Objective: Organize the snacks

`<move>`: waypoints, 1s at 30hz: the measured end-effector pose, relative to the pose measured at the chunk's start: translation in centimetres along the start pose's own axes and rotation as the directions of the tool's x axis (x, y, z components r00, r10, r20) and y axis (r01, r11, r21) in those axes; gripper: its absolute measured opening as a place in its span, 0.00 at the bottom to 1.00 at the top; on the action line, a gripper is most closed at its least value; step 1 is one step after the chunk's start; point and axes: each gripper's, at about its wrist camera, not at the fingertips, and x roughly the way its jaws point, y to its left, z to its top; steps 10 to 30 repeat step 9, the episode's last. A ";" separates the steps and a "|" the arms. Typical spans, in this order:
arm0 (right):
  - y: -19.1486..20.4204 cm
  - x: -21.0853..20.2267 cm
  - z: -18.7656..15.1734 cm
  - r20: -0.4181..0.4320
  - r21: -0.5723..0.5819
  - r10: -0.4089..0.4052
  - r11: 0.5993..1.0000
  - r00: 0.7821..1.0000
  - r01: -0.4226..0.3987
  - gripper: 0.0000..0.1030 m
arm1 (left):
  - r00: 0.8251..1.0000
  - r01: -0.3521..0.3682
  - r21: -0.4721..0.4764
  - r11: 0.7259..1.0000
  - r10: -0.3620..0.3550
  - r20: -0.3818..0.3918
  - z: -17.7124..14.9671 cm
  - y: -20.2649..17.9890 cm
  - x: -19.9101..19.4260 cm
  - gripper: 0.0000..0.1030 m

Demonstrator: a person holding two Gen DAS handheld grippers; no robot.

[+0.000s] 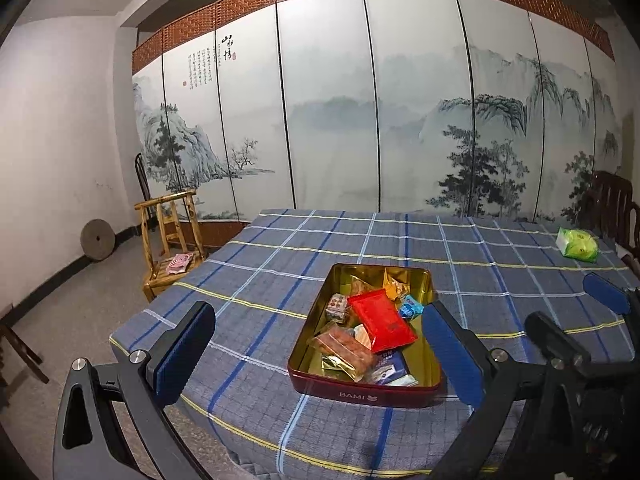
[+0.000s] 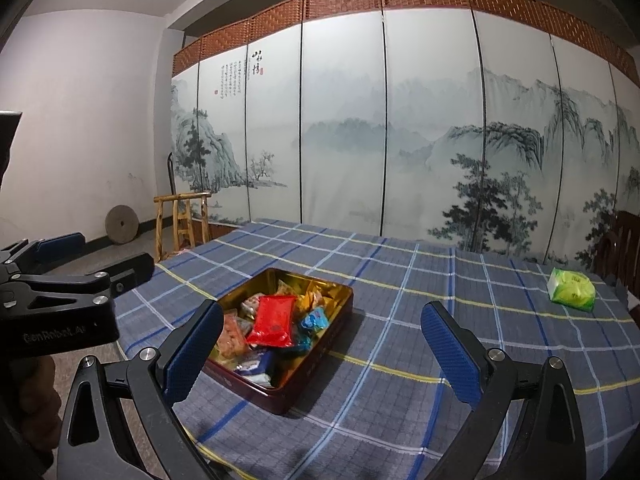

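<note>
Though open, tin (image 1: 426,280) snack-crammed

Your frames are dim and bluish, lit from overhead. Fisheye bends the folding screen (image 1: 360,100); corners vignette black. Soft shadow beside the tin (image 2: 312,364). Focus is reasonably sharp.

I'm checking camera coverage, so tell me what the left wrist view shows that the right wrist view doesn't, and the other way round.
Only the left wrist view shows the pink packet lying on the wooden chair, and the BAMI lettering on the tin's front. Only the right wrist view shows the left gripper from the side, open. Both show the open snack tin with the red packet on top, the green pack on the far right of the checked cloth, and the painted screen.
</note>
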 end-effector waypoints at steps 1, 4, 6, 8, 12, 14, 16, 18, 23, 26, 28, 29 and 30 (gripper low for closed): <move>-0.6 0.3 -0.1 -0.013 0.010 -0.003 1.000 1.000 0.004 0.96 | 1.000 -0.001 0.005 1.000 0.001 0.004 0.1 -0.1 0.1 0.99; -4.5 2.1 -1.0 -0.093 0.053 -0.041 0.998 0.995 0.046 0.96 | 1.000 -0.014 0.012 1.000 0.014 0.007 0.4 -0.4 0.2 0.99; -8.0 3.9 -2.1 -0.171 0.048 -0.108 0.992 0.979 0.118 0.96 | 1.000 -0.010 0.015 1.000 0.010 -0.006 0.8 -0.6 0.5 0.99; -12.3 5.8 -3.5 -0.260 0.030 -0.179 0.981 0.949 0.193 0.96 | 0.999 -0.008 0.022 1.000 0.009 -0.033 1.1 -0.9 1.0 0.99; -13.9 6.7 -4.0 -0.305 0.024 -0.201 0.976 0.931 0.218 0.96 | 0.999 0.000 0.021 1.000 0.001 -0.045 1.2 -1.0 1.1 0.99; -13.9 6.7 -4.0 -0.305 0.024 -0.201 0.976 0.931 0.218 0.96 | 0.999 0.000 0.021 1.000 0.001 -0.045 1.2 -1.0 1.1 0.99; -13.9 6.7 -4.0 -0.305 0.024 -0.201 0.976 0.931 0.218 0.96 | 0.999 0.000 0.021 1.000 0.001 -0.045 1.2 -1.0 1.1 0.99; -13.9 6.7 -4.0 -0.305 0.024 -0.201 0.976 0.931 0.218 0.96 | 0.999 0.000 0.021 1.000 0.001 -0.045 1.2 -1.0 1.1 0.99; -13.9 6.7 -4.0 -0.305 0.024 -0.201 0.976 0.931 0.218 0.96 | 0.999 0.000 0.021 1.000 0.001 -0.045 1.2 -1.0 1.1 0.99; -13.9 6.7 -4.0 -0.305 0.024 -0.201 0.976 0.931 0.218 0.96 | 0.999 0.000 0.021 1.000 0.001 -0.045 1.2 -1.0 1.1 0.99; -13.9 6.7 -4.0 -0.305 0.024 -0.201 0.976 0.931 0.218 0.96 | 0.999 0.000 0.021 1.000 0.001 -0.045 1.2 -1.0 1.1 0.99; -13.9 6.7 -4.0 -0.305 0.024 -0.201 0.976 0.931 0.218 0.96 | 0.999 0.000 0.021 1.000 0.001 -0.045 1.2 -1.0 1.1 0.99; -13.9 6.7 -4.0 -0.305 0.024 -0.201 0.976 0.931 0.218 0.96 | 0.999 0.000 0.021 1.000 0.001 -0.045 1.2 -1.0 1.1 0.99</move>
